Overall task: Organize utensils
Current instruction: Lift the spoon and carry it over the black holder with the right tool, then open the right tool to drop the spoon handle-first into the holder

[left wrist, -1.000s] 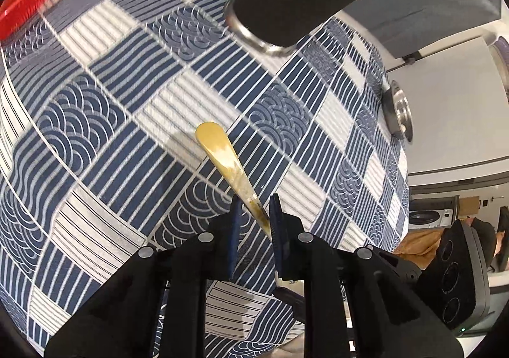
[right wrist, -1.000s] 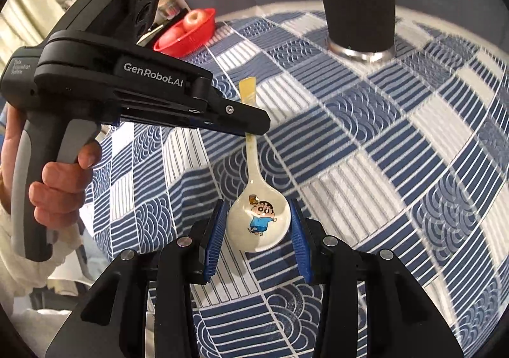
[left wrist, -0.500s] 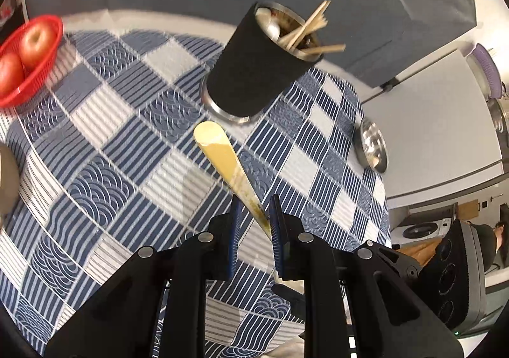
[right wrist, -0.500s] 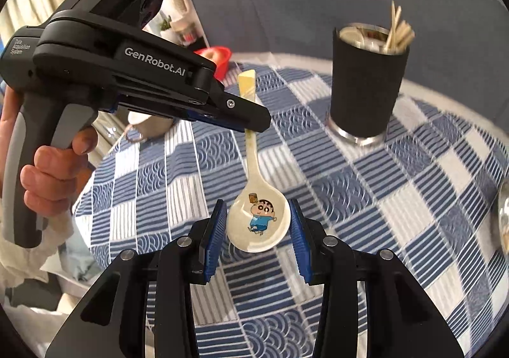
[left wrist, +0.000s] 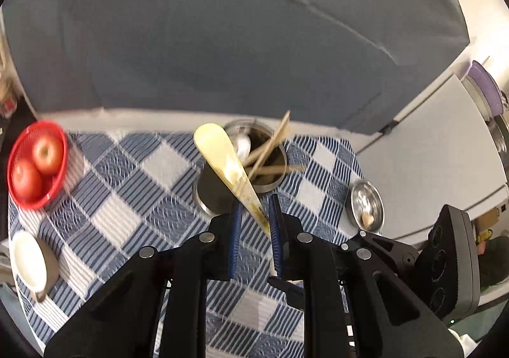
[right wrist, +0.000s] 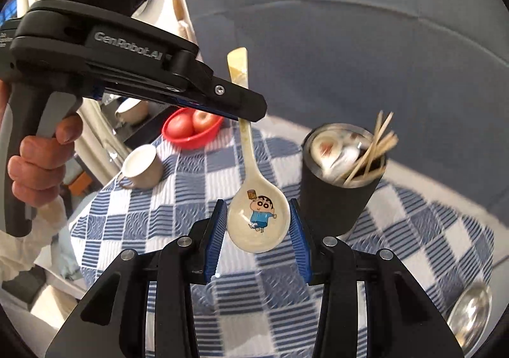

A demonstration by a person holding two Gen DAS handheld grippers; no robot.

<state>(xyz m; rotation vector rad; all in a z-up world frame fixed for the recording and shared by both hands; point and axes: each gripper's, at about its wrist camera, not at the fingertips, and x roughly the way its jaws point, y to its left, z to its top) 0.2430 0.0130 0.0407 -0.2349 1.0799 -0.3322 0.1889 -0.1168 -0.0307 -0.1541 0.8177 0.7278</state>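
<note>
The holder [left wrist: 241, 173] stood near the surface's [left wrist: 133, 199] far edge with sticks [left wrist: 270, 148] in it; the fruit basket [left wrist: 36, 164] sat toward the far left corner, the cup [left wrist: 30, 262] nearer on the left edge.

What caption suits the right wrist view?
Both grippers carry a cartoon spoon above the checked tablecloth beside a black utensil holder.

A cream ceramic spoon handle [left wrist: 227, 167] is clamped between the blue-padded fingers of the left gripper [left wrist: 254, 227], above the blue-and-white checked tablecloth [left wrist: 133, 186]. Behind the handle, a black cylindrical utensil holder [left wrist: 219, 189] with wooden chopsticks [left wrist: 270, 148] is seen.
</note>
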